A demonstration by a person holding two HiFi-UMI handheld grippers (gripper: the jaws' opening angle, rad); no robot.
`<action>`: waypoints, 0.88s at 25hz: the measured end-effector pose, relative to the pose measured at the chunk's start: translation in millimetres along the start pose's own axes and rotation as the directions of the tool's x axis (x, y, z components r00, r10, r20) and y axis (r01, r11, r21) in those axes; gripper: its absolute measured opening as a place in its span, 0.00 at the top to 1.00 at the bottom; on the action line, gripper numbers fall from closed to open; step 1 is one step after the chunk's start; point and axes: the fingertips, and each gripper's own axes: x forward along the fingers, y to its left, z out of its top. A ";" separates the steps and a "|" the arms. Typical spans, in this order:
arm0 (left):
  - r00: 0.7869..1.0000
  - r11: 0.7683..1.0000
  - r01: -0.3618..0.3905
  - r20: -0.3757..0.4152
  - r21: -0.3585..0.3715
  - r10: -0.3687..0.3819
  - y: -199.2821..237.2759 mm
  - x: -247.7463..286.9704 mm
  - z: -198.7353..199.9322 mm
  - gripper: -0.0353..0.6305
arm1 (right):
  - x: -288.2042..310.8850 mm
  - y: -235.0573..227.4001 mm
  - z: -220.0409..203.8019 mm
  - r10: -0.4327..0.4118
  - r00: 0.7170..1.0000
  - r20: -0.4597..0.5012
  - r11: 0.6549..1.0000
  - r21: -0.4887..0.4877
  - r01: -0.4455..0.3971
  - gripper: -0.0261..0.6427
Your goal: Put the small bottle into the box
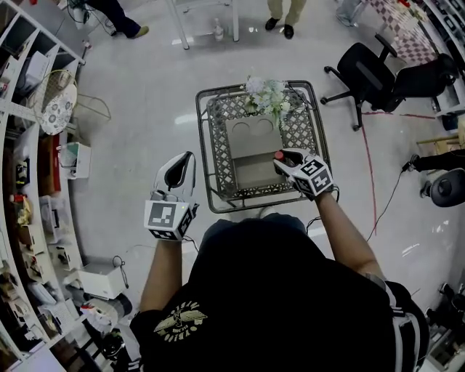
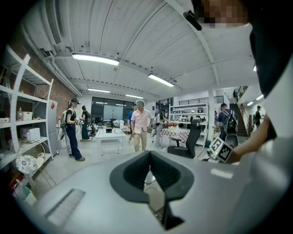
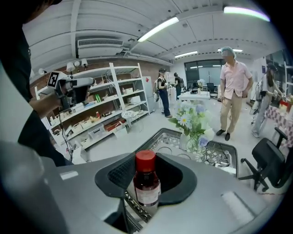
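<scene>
A small bottle (image 1: 278,155) of dark red liquid with a red cap is upright in my right gripper (image 1: 288,164), which is shut on it. In the right gripper view the bottle (image 3: 146,183) fills the gap between the jaws of that gripper (image 3: 147,194). The bottle hangs over the right edge of an open grey-brown box (image 1: 247,138) that sits on a metal lattice table (image 1: 219,163). My left gripper (image 1: 179,173) is held over the floor left of the table; in the left gripper view its pads (image 2: 149,176) meet with nothing between them.
A vase of pale flowers (image 1: 267,96) stands at the table's far edge, behind the box. A black office chair (image 1: 370,76) is at the right, cluttered shelves (image 1: 29,182) along the left. People (image 1: 280,16) stand on the far floor.
</scene>
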 end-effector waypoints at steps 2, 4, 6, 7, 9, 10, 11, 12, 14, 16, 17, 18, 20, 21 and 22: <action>1.000 1.000 -0.006 -0.003 -0.001 0.006 1.4 -2.0 -1.9 0.95 | 8.6 -3.9 -12.3 0.004 1.000 -0.029 1.000 0.011 -0.004 0.74; 1.000 1.000 -0.012 -0.011 -0.003 0.012 2.8 -5.5 -5.8 0.95 | 16.2 -6.3 -25.8 0.000 0.998 -0.070 1.000 0.023 0.001 0.74; 1.000 1.000 -0.018 -0.020 -0.006 0.018 4.3 -7.9 -10.0 0.95 | 23.5 -8.8 -36.1 -0.005 0.995 -0.102 0.999 0.041 0.009 0.74; 1.000 1.000 -0.020 -0.023 -0.007 0.020 5.2 -9.0 -12.0 0.95 | 27.8 -9.9 -40.2 -0.005 0.994 -0.110 0.999 0.052 0.011 0.74; 0.999 1.000 -0.027 -0.027 -0.010 0.027 6.8 -12.0 -16.6 0.95 | 37.0 -10.8 -48.2 -0.002 0.992 -0.124 0.997 0.073 0.011 0.74; 0.999 0.999 -0.032 -0.028 -0.013 0.032 7.1 -13.7 -17.8 0.95 | 41.1 -10.5 -51.1 0.000 0.992 -0.130 0.997 0.079 0.010 0.74; 0.999 0.999 -0.037 -0.027 -0.015 0.037 7.0 -15.3 -18.2 0.95 | 44.3 -9.5 -52.1 0.004 0.991 -0.133 0.997 0.081 0.007 0.74; 0.999 0.999 -0.042 -0.027 -0.016 0.041 6.8 -17.1 -18.9 0.95 | 46.9 -8.1 -51.8 0.009 0.991 -0.134 0.997 0.080 0.002 0.74; 0.998 0.998 -0.053 -0.034 -0.020 0.052 7.3 -21.1 -21.8 0.95 | 52.9 -7.0 -57.0 0.018 0.989 -0.147 0.997 0.082 -0.006 0.74; 0.997 0.997 -0.063 -0.038 -0.040 0.062 8.6 -24.8 -24.3 0.95 | 60.1 -10.0 -69.2 0.021 0.984 -0.175 0.995 0.097 -0.004 0.74; 0.997 0.996 -0.069 -0.037 -0.055 0.067 8.9 -26.7 -25.0 0.95 | 63.4 -12.3 -75.1 0.020 0.982 -0.188 0.994 0.105 0.000 0.74; 0.997 0.995 -0.073 -0.037 -0.066 0.071 8.5 -28.6 -25.4 0.95 | 66.6 -14.5 -80.9 0.018 0.979 -0.201 0.994 0.111 0.004 0.74; 0.996 0.994 -0.081 -0.041 -0.070 0.078 6.7 -31.5 -25.8 0.95 | 72.8 -18.0 -92.5 0.017 0.974 -0.224 0.993 0.119 0.011 0.74; 0.996 0.994 -0.083 -0.044 -0.069 0.081 5.7 -32.7 -26.0 0.95 | 75.8 -19.3 -97.8 0.017 0.972 -0.234 0.992 0.122 0.012 0.74; 0.995 0.994 -0.087 -0.046 -0.068 0.084 4.8 -34.0 -25.9 0.95 | 78.7 -20.3 -102.8 0.017 0.970 -0.241 0.992 0.126 0.014 0.74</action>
